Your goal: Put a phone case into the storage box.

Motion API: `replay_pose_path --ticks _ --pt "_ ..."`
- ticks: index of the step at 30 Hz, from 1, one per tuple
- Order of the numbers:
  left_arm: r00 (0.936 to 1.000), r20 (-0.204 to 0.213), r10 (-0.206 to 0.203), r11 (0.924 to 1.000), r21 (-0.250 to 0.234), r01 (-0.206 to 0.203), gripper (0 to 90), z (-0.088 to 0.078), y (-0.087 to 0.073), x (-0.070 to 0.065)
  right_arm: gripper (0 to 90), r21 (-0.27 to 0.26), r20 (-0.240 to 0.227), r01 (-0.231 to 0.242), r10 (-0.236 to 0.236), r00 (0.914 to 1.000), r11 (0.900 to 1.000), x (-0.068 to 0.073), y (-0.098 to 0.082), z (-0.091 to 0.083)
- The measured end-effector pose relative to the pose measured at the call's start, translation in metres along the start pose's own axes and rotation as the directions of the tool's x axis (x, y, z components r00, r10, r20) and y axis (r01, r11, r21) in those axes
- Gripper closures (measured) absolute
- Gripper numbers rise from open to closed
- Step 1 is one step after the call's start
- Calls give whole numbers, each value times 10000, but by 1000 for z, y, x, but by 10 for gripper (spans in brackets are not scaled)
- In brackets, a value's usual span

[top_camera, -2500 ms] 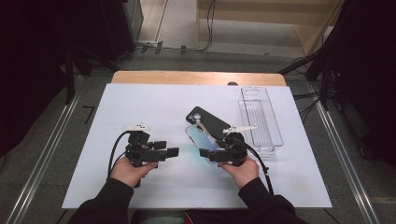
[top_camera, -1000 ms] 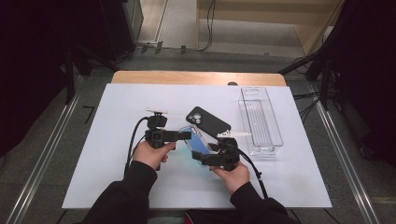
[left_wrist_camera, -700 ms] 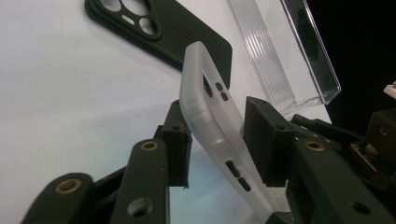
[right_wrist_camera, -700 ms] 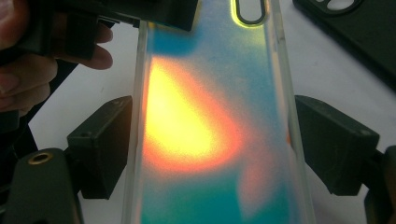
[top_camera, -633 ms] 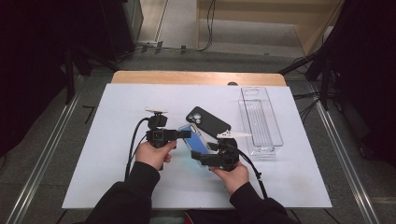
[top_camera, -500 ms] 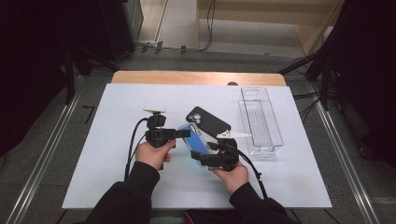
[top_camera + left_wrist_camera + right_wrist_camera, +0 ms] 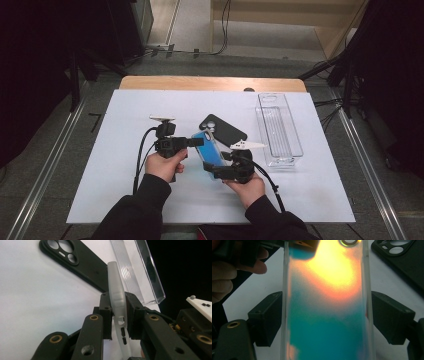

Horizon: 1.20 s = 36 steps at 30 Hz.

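The blue iridescent phone case (image 7: pixel 209 152) hangs above the white table (image 7: pixel 120 150), held between my two grippers near the table's middle. My right gripper (image 7: pixel 216 171) clamps it across its width: in the right gripper view the case (image 7: pixel 325 305) stands lengthwise between the two black pads (image 7: pixel 265 317), each pressed to one frosted long edge. My left gripper (image 7: pixel 199 142) has just been closing its jaws and now pinches the case's far end by its thin wall; in the left gripper view the translucent rim (image 7: pixel 117 300) runs upright between the two pads (image 7: pixel 106 312), which sit tight on either face. The left hand (image 7: pixel 165 165) shows at the upper left of the right gripper view. Just behind the held case a black phone case (image 7: pixel 222 129) lies flat on the table, camera cutouts toward the far side. To its right, near the table's edge, stands a clear plastic tray (image 7: pixel 278 127).
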<state>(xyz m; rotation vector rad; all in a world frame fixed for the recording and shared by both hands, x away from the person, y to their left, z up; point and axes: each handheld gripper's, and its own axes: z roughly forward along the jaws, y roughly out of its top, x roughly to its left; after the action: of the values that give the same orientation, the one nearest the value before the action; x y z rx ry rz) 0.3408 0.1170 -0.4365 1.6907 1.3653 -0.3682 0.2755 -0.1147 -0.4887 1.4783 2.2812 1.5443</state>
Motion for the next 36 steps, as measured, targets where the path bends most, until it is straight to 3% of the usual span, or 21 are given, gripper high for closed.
replay_pose_path --ticks 7,9,13,20,23,26,28,33,35,36 --pt "9996 258 -99 9998 -167 103 814 -3 0 -2 129 -33 -25 428 -428 9991 9991 1 1 0" --pt "9987 472 -205 9994 -268 217 813 -5 -1 -3 10 -181 -933 588 -602 9938 9981 -3 3 -2" --pt "9986 505 178 9985 -517 -151 813 -10 -1 -13 0 272 -934 824 -796 9924 9962 -4 10 -4" --pt "9946 -64 1041 9914 -791 -1042 812 -16 -2 -18 0 386 -990 965 -923 9908 9946 -6 16 -14" --pt "9874 -290 1554 9835 -893 -1574 811 -17 -3 -20 0 384 -911 1027 -988 9909 9940 -9 18 -19" --pt "9823 -565 1786 9768 -1100 -1840 811 -17 -5 -20 0 702 -999 973 -901 9909 9928 -12 19 -23" --pt "9769 -614 2048 9694 -1256 -2111 811 -17 -6 -20 0 619 -1004 958 -893 9909 9935 -14 20 -25" --pt "9586 -747 2749 9460 -1569 -2835 810 -18 -9 -20 0 587 -1011 1151 -1088 9889 9916 -15 22 -31" --pt "9466 -919 3089 9300 -1791 -3209 810 -19 -11 -19 0 731 -969 1245 -1172 9884 9895 -15 23 -31" --pt "9440 -1006 3143 9249 -1917 -3284 810 -20 -12 -19 0 799 -939 1294 -1218 9881 9884 -14 23 -31"
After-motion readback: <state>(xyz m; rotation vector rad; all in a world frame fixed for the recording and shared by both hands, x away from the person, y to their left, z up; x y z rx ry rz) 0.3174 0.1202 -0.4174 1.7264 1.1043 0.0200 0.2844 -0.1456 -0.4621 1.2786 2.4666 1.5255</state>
